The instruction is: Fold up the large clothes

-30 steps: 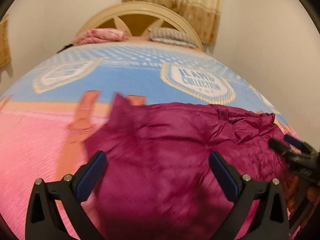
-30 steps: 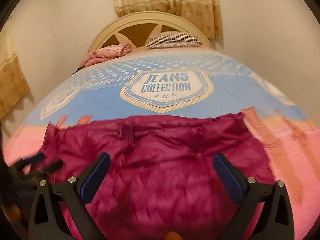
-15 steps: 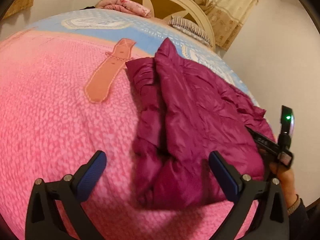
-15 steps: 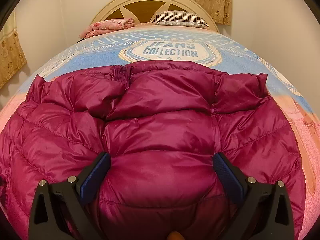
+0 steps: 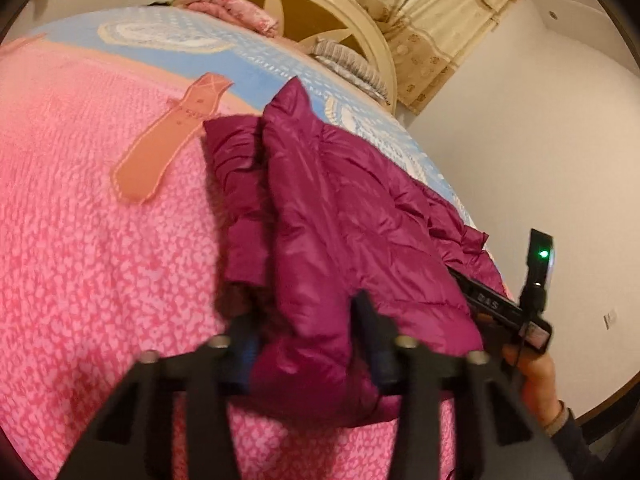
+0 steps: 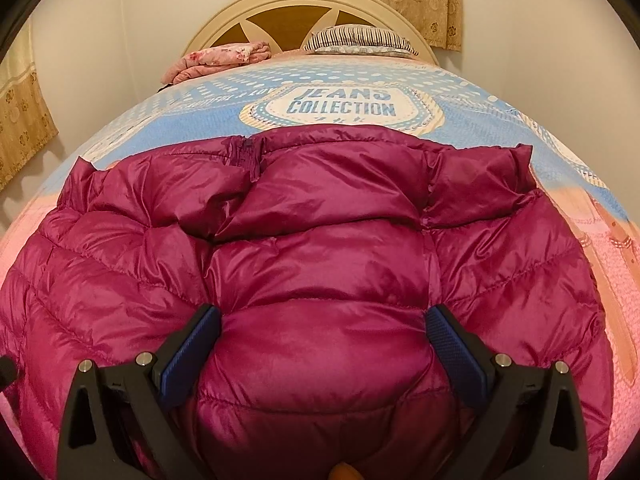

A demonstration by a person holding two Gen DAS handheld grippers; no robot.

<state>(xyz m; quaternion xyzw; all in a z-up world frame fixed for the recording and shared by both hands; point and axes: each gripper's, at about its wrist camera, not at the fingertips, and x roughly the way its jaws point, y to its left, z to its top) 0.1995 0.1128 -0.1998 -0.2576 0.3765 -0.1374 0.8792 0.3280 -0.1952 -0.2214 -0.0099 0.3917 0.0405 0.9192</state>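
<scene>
The left gripper (image 5: 308, 344) is closing on the magenta puffer jacket's (image 5: 344, 216) near corner at lower centre; the right gripper (image 6: 320, 356) is straddling it, unclenched. Pinch deep, since down slips.

left claw (image 5: 310, 344) angled downward, jaws closing — right claw (image 6: 322, 344) tilted down too, jaws spread wide.

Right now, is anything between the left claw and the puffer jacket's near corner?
Nothing visible. The left claw is closing with the magenta jacket corner already between its fingers. The right claw stands open astride a puffy panel, farther along.
</scene>
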